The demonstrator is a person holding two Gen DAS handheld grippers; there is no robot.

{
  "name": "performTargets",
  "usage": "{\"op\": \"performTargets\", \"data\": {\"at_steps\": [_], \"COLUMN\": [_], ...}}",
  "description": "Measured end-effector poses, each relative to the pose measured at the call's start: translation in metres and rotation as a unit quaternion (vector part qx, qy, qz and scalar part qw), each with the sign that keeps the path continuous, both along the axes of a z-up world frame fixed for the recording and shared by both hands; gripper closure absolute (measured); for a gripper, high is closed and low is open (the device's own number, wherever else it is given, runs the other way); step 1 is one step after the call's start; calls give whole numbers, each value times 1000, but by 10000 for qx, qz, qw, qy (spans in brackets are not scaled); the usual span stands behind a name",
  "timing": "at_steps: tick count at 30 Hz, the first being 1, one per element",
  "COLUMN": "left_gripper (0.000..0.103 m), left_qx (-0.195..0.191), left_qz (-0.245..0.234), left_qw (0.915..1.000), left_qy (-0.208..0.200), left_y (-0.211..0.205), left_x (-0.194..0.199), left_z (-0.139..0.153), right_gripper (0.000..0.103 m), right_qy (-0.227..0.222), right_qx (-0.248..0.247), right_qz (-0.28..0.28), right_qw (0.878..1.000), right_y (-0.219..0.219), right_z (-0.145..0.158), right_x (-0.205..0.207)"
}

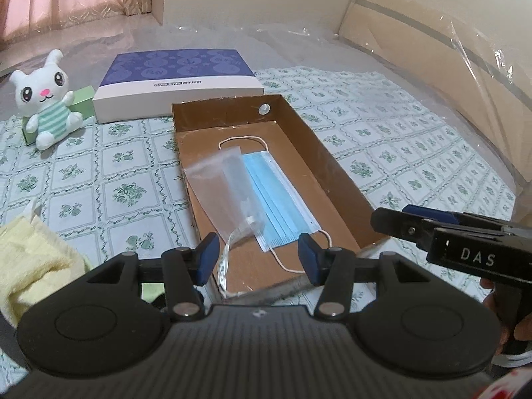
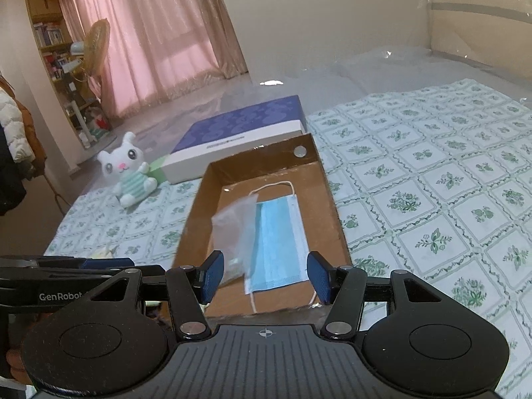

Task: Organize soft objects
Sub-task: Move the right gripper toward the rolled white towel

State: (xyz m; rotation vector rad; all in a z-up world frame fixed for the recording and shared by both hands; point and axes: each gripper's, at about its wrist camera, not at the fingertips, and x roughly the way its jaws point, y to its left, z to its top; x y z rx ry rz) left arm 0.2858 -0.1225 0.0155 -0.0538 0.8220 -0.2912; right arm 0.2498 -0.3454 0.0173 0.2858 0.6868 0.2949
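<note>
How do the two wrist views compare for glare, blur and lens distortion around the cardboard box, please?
Left wrist view: strong fisheye bending at the edges, glare on the plastic sheeting, and the cardboard box and blue mask are fairly sharp. Right wrist view: pink light through the curtains, dark vignetted corners, and the clear bag looks smeared and soft.

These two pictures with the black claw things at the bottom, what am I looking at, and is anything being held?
No robot: a person carries a hand-held gripper in each hand, each with its own camera looking along its fingers. One picture is from the left gripper, the other from the right gripper. Both stand open and hold nothing. Below them, on a flowered cloth, a cardboard box holds a blue face mask and a clear plastic bag. Nearby: a plush bunny, a purple box, a yellow towel.
</note>
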Motion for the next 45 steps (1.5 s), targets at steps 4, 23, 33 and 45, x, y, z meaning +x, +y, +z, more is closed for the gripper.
{"op": "performTargets", "data": {"at_steps": [4, 23, 33, 45], "left_gripper": [51, 42, 37, 37], "left_qx": [-83, -219, 45, 197], "left_qz": [21, 526, 924, 1358], "left_qw": [9999, 9980, 9948, 9902], "left_qy": [-75, -287, -426, -270], "left_y": [7, 68, 103, 141], "left_x": [-19, -127, -181, -218], "left_z": [10, 21, 16, -6], "right_gripper": [45, 43, 43, 43], "right_qy": [-95, -603, -609, -444], "right_qx": [67, 104, 211, 16], "right_qz": [-35, 136, 549, 1233], "right_qw": [9999, 9980, 9964, 9914], "right_y": [3, 35, 62, 100], "right_z": [9, 32, 20, -1], "right_x": [-17, -105, -135, -153]}}
